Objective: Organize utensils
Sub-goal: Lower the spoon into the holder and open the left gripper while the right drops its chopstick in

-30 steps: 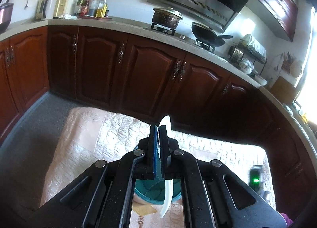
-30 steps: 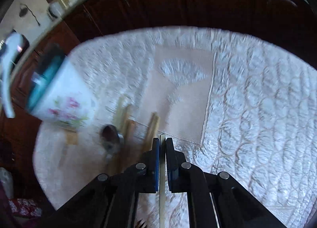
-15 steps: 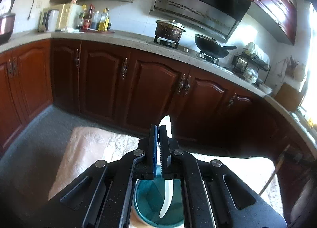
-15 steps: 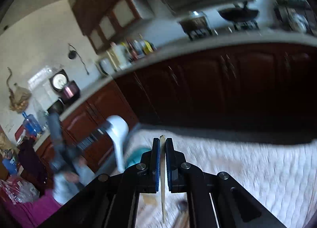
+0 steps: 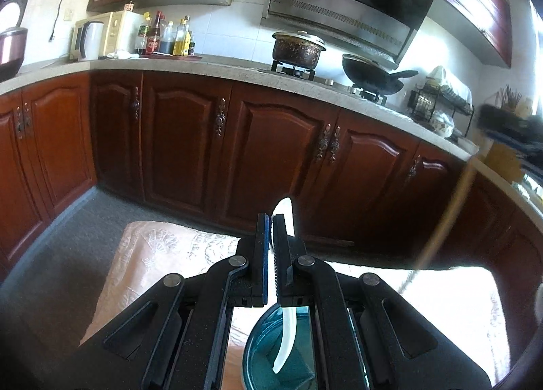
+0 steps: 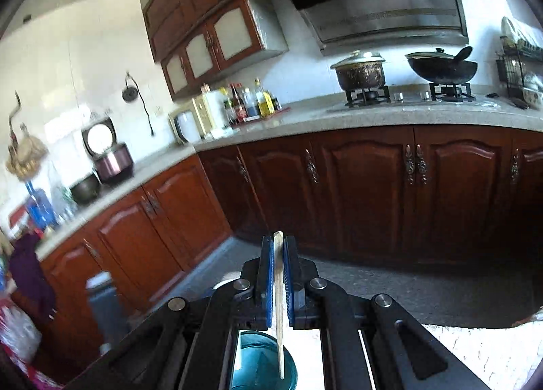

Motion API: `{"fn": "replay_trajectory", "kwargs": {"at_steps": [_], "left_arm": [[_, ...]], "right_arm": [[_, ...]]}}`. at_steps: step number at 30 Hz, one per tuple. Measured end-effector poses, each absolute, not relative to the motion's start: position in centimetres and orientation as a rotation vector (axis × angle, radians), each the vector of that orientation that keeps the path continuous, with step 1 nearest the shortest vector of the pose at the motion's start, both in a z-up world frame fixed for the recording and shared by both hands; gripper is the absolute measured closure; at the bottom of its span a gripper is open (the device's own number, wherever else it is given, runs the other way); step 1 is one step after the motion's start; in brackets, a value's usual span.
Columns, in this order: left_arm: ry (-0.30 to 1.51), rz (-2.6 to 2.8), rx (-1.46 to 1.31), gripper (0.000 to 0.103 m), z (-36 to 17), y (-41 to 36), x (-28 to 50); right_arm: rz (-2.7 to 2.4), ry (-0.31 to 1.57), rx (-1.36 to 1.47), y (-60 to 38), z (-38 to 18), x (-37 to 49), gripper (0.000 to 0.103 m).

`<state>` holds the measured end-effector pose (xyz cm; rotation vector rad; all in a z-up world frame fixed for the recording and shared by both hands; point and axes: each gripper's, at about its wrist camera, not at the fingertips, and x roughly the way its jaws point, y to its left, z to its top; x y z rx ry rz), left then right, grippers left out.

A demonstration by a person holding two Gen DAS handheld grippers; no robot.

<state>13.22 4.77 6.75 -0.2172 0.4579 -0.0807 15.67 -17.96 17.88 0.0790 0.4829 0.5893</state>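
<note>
Wooden and thin, the chopstick [image 6: 279, 291] is pinched between the blue pads of my right tongs [image 6: 278, 247], its top end poking just above the tips and its lower end hanging over the open mouth of the teal-lined cup [image 6: 261, 361] directly below. My left tongs [image 5: 271, 220] are pressed together on the cup's rim, with the white spoon [image 5: 284, 332] already standing inside; its handle rises beside the right pad and its bowl end dips into the teal interior. In the left view the chopstick [image 5: 444, 220] shows as a pale slanted streak off to the right, so the two tools are close together.

To do this step well, I judge I should hold the cup steady, bring the chopstick upright, and lower it until the bottom end is well inside the rim before I let the pads part; releasing high risks a bounce out or a knock against the spoon. The cup sits above the pale quilted cloth [image 5: 163, 254] spread below, with the dark wood cabinets [image 5: 281, 159] and the kitchen counter [image 6: 373, 118] beyond.
</note>
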Motion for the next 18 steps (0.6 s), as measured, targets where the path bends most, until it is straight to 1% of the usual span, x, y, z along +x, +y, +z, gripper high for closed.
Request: {"fn": "replay_trajectory", "kwargs": {"at_steps": [7,11,16,17,18], "left_arm": [[0.453,-0.081,-0.193,0.102,5.1,4.5,11.3],[0.47,-0.082,-0.194,0.102,4.1,4.2,10.4],[0.503,-0.077,-0.192,0.102,2.7,3.9,9.7],[0.51,-0.077,-0.194,0.102,2.4,3.9,9.5],[0.516,-0.077,-0.193,0.102,2.2,3.9,9.3]], "right_arm": [[0.622,0.623,0.056,-16.2,11.7,17.7,0.098],[0.618,0.673,0.055,-15.8,9.7,18.3,0.098],[0.611,0.7,0.071,-16.2,9.0,18.9,0.098],[0.606,0.713,0.071,-16.3,8.9,19.0,0.096],[0.604,0.723,0.072,-16.4,8.7,19.0,0.087]]}}
